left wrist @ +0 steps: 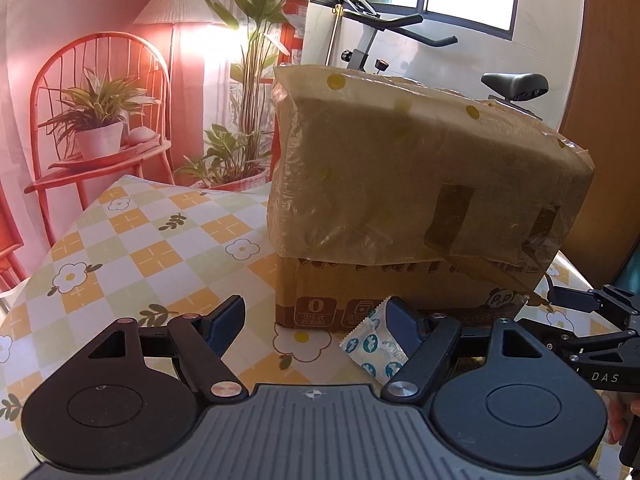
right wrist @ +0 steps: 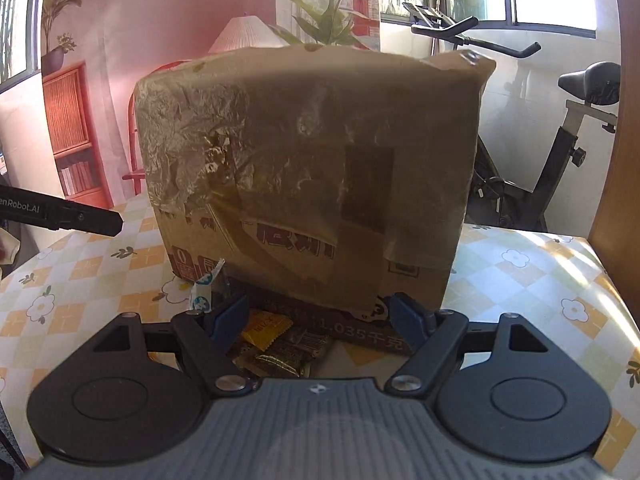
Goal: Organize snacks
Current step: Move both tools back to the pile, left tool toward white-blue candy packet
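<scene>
A cardboard box [left wrist: 400, 292] wrapped at the top in a taped plastic liner [left wrist: 420, 168] stands on the table, and it fills the right wrist view [right wrist: 312, 180]. My left gripper [left wrist: 316, 320] is open in front of the box's left corner. A white snack packet with blue dots [left wrist: 374, 352] lies by its right finger. My right gripper [right wrist: 320, 320] is open low before the box front. Under it on the table lie a yellow packet [right wrist: 266, 330] and dark brown packets [right wrist: 288, 356]. The white packet [right wrist: 204, 284] leans near the right gripper's left finger. Neither gripper holds anything.
The table has a checked flower tablecloth [left wrist: 140, 240]. Behind it stand a red chair with a potted plant [left wrist: 100, 128], a lamp [left wrist: 176, 4] and an exercise bike [right wrist: 560, 160]. A finger of my right gripper [left wrist: 576, 300] shows at the left view's right edge.
</scene>
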The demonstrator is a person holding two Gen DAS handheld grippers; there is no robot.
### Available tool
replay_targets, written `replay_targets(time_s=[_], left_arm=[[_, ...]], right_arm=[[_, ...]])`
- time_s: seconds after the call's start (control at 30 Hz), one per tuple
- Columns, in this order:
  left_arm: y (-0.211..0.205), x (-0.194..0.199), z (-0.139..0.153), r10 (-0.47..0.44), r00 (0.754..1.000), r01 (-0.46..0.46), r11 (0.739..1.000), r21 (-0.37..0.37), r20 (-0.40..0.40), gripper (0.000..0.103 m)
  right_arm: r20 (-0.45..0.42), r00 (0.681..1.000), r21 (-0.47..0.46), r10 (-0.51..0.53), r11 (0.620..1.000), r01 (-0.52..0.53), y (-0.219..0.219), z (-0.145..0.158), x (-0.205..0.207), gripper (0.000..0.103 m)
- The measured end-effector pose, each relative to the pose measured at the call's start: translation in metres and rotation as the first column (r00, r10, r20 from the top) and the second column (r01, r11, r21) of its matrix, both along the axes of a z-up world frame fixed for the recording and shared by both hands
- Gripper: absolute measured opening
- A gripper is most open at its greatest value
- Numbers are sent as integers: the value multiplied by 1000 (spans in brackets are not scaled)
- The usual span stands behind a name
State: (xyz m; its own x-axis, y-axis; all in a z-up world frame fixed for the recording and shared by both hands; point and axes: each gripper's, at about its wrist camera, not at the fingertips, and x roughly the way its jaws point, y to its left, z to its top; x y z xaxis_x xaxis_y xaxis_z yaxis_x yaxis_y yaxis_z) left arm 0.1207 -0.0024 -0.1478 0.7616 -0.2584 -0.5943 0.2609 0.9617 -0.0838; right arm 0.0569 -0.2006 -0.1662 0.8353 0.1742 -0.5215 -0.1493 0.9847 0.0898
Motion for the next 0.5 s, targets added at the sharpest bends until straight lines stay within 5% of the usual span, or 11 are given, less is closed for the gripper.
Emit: replay_targets(time_s=[0.5], left_arm=[[-51, 39, -51, -39, 988, 31, 998, -54, -152, 77]], right_arm=[[-103, 994, -14, 24, 1000, -26, 10, -45, 28, 72]])
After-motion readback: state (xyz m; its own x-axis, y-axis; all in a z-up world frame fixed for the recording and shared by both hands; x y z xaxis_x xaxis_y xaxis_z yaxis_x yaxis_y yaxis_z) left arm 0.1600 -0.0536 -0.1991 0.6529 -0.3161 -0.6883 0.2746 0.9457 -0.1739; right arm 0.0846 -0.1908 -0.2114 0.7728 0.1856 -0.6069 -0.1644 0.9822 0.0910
